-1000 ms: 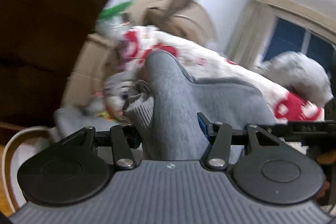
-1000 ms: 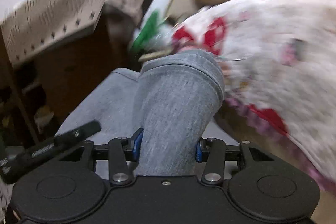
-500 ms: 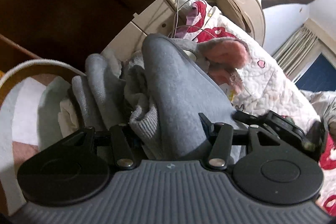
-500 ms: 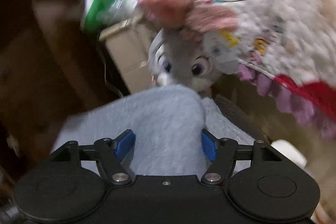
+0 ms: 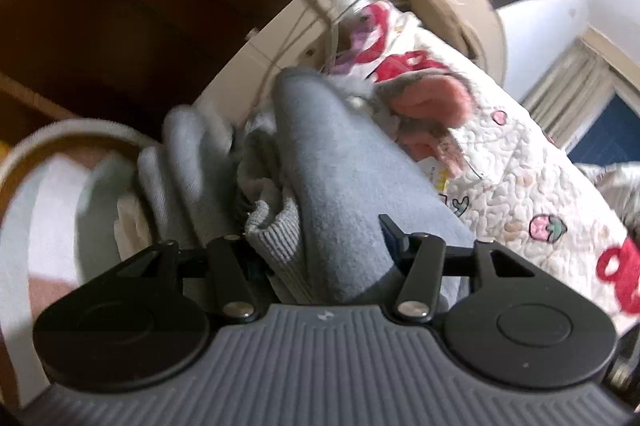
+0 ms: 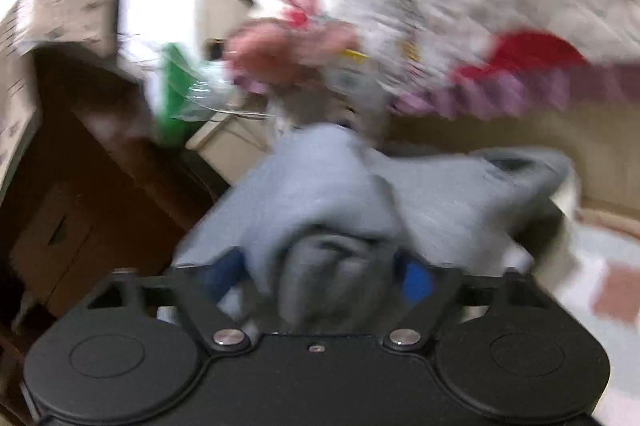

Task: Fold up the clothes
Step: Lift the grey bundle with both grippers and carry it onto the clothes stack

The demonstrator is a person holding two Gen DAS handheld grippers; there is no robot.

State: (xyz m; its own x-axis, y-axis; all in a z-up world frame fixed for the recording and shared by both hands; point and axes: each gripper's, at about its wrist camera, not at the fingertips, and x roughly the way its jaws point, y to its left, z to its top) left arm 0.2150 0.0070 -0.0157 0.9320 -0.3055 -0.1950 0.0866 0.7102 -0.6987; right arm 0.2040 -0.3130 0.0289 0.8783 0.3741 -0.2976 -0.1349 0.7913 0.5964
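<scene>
A grey sweatshirt (image 5: 336, 166) with a ribbed cuff (image 5: 276, 238) bulges up between the fingers of my left gripper (image 5: 320, 246), which is shut on it. In the right wrist view the same grey sweatshirt (image 6: 320, 194) is bunched in a thick roll between the blue pads of my right gripper (image 6: 320, 278), also shut on it. More of the grey fabric spreads to the right (image 6: 500, 182). The right view is blurred by motion.
A white quilt (image 5: 520, 178) with red and pink prints covers the bed on the right. A plush toy with pink ears (image 5: 432, 102) lies against it. Dark wooden furniture (image 5: 120, 6) fills the left. A round white basket rim (image 5: 60, 130) sits at lower left. A cardboard box (image 6: 48, 26) stands on the left.
Both grippers keep hold of the sweatshirt. The right view swung upward and the plush toy's face dropped behind the cloth; the fabric bunched thicker in the right gripper. The left view barely shifted.
</scene>
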